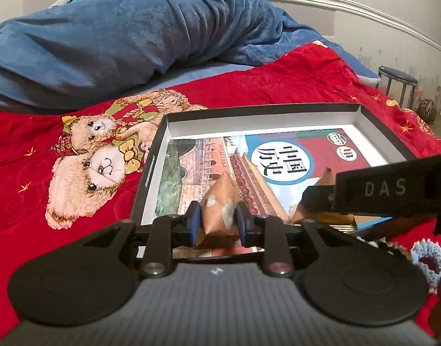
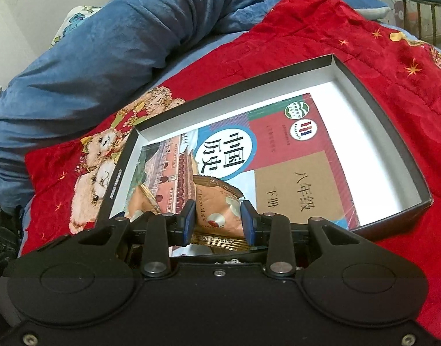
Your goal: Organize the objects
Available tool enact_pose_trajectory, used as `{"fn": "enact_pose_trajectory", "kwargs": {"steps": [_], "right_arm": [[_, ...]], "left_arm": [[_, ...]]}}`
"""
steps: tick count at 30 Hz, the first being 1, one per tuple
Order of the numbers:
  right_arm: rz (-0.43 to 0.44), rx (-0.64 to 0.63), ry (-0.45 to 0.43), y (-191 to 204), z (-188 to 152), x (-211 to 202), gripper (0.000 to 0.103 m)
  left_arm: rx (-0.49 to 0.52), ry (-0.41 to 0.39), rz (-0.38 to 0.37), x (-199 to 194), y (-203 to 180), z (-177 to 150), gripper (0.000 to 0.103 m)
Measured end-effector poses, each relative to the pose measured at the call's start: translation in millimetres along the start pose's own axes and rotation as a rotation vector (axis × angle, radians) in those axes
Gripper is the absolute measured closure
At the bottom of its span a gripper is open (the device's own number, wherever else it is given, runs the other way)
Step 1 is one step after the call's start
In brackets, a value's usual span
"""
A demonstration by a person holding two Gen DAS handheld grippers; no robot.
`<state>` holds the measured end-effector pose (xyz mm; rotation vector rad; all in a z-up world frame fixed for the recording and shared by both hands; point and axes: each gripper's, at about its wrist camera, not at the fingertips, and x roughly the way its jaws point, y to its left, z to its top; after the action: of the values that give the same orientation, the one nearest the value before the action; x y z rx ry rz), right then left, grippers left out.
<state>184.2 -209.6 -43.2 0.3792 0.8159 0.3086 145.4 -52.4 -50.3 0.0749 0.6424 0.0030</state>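
Observation:
A shallow black box with a white inside lies on the red bear blanket. A Chinese history textbook lies flat in it. My left gripper is shut on an orange snack packet held over the book's near end. My right gripper is shut on a second orange "Choco Magic" packet, also over the book. The right gripper's body enters the left wrist view from the right. The left packet also shows in the right wrist view.
A red blanket with teddy bears covers the bed. A rumpled blue quilt lies behind the box. A round stool stands off the far right. A crocheted item lies at the right edge.

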Motion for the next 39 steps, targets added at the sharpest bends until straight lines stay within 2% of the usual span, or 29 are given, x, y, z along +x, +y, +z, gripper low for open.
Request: {"fn": "enact_pose_trajectory", "kwargs": {"steps": [3,5,6,7,10,11,13,16,19,21,24,27,29,32,34,36,39], "right_arm": [[0.001,0.003,0.004,0,0,1,0.07],[-0.003,-0.006,0.008,1,0,1,0.07],[-0.004,-0.009,0.009,1,-1,1,0.069],[-0.002,-0.012,0.01,1,-1,1,0.069],[0.008,-0.004,0.016,1,0,0,0.068],[0.013,0.006,0.021,0,0,0,0.065],[0.033,0.041,0.021,-4,2,-3,0.059],[0.052,0.079,0.006,-7,5,-11,0.054],[0.037,0.046,-0.034,-2,7,-23,0.049],[0.031,0.01,-0.067,6,8,-33,0.037],[0.058,-0.007,-0.104,14,7,-48,0.032],[0.06,-0.006,-0.122,20,-5,-63,0.031],[0.065,0.012,-0.095,21,-15,-69,0.031],[0.088,0.048,0.02,24,-26,-79,0.033],[0.079,0.013,0.032,31,-36,-89,0.033],[0.063,-0.015,0.051,36,-44,-89,0.033],[0.058,-0.03,0.094,41,-52,-73,0.036]], "left_arm": [[-0.001,0.003,-0.005,0,0,0,0.072],[0.011,0.007,-0.007,0,-1,-1,0.068],[0.021,0.013,-0.01,0,-2,-1,0.058],[0.029,0.016,-0.017,1,-2,-1,0.052],[0.098,0.017,-0.06,-3,-4,-2,0.052],[0.126,0.015,-0.072,-7,-4,-2,0.049],[0.143,0.003,-0.08,-15,-1,-1,0.039],[0.109,0.016,-0.146,-28,13,10,0.03],[0.112,-0.049,-0.142,-55,31,24,0.019],[0.094,-0.084,-0.119,-73,44,33,0.018],[0.053,-0.097,-0.115,-96,61,39,0.017],[0.005,-0.103,-0.126,-116,70,29,0.016],[-0.035,-0.081,-0.137,-121,73,19,0.016],[-0.076,-0.03,-0.143,-127,74,-6,0.016],[-0.095,0.01,-0.168,-127,72,-20,0.016],[-0.086,0.047,-0.178,-124,65,-29,0.016],[-0.051,0.059,-0.153,-118,51,-38,0.017]]}}
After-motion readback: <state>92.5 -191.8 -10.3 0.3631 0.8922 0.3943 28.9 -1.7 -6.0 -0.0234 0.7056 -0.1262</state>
